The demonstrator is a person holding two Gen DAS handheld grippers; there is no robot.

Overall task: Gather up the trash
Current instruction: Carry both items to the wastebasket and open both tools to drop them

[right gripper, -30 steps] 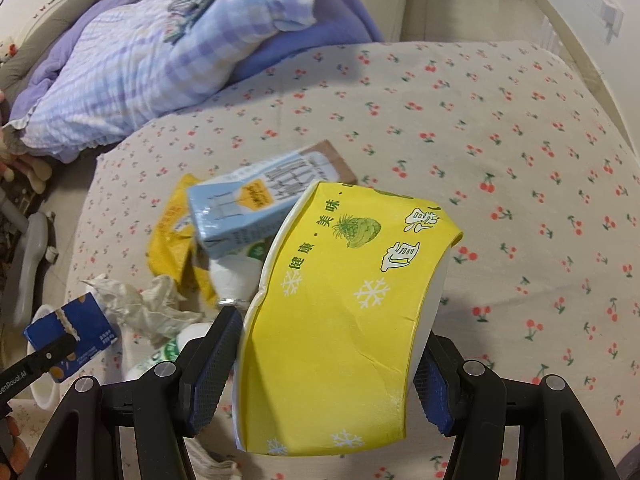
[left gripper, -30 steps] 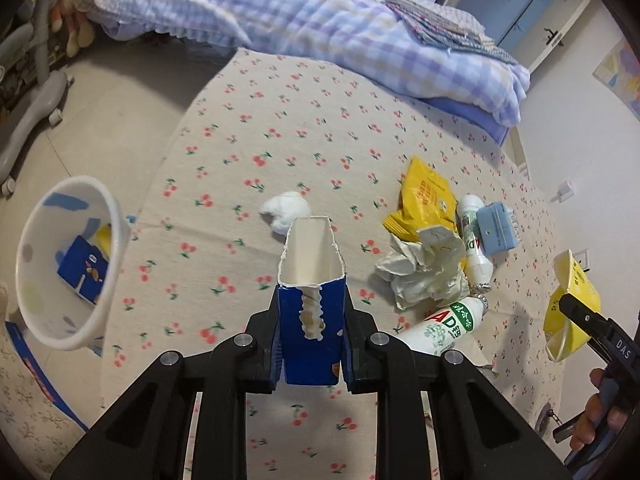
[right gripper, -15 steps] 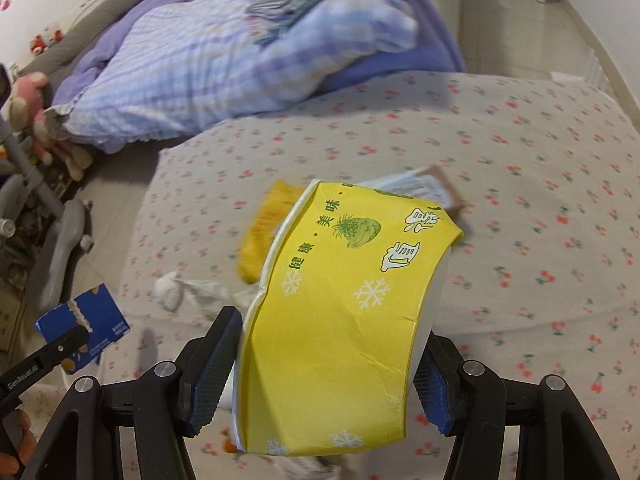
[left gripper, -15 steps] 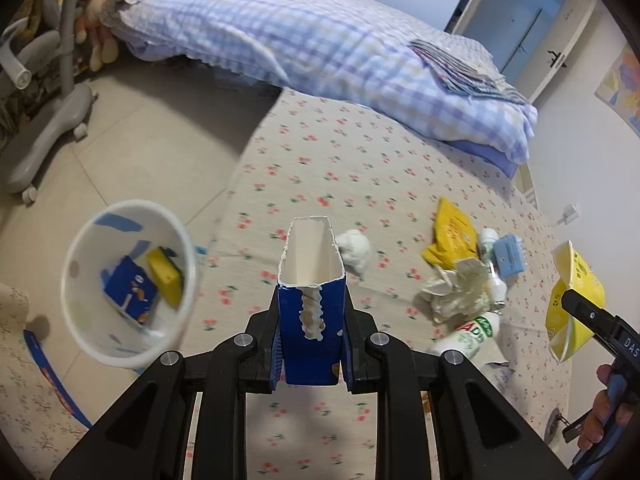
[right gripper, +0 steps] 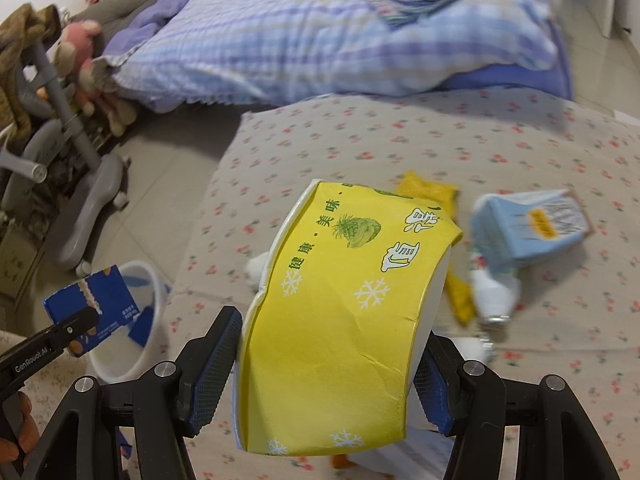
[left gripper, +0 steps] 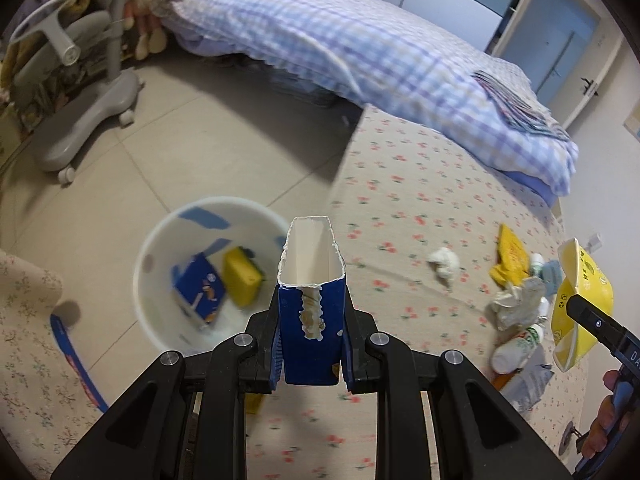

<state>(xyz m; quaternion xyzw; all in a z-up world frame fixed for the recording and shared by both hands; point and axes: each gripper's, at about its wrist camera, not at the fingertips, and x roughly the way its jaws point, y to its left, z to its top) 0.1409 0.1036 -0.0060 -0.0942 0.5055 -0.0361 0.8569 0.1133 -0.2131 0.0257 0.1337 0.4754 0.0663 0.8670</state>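
My left gripper [left gripper: 311, 346] is shut on an open-topped blue carton [left gripper: 311, 320], held upright just right of a white bin [left gripper: 192, 280] on the floor. Inside the bin lie a blue box and a yellow item. My right gripper [right gripper: 326, 360] is shut on a crushed yellow paper cup [right gripper: 340, 320], above the flowered mattress [right gripper: 400, 140]. The same cup [left gripper: 580, 304] shows at the right edge of the left wrist view, and the blue carton [right gripper: 96, 308] at the left of the right wrist view, over the bin [right gripper: 132, 344].
On the mattress lie a white tissue ball [left gripper: 443, 262], a yellow wrapper [left gripper: 510, 258], crumpled paper [left gripper: 516, 304], a white bottle [left gripper: 516, 346] and a light-blue milk carton [right gripper: 528, 228]. A checked duvet [left gripper: 360, 52] lies behind. A grey wheeled stand [left gripper: 84, 108] sits on the tiled floor.
Both grippers have swung left with their loads. The bin has come from the far left of the left wrist view to beside the blue carton; the trash pile has slid right.
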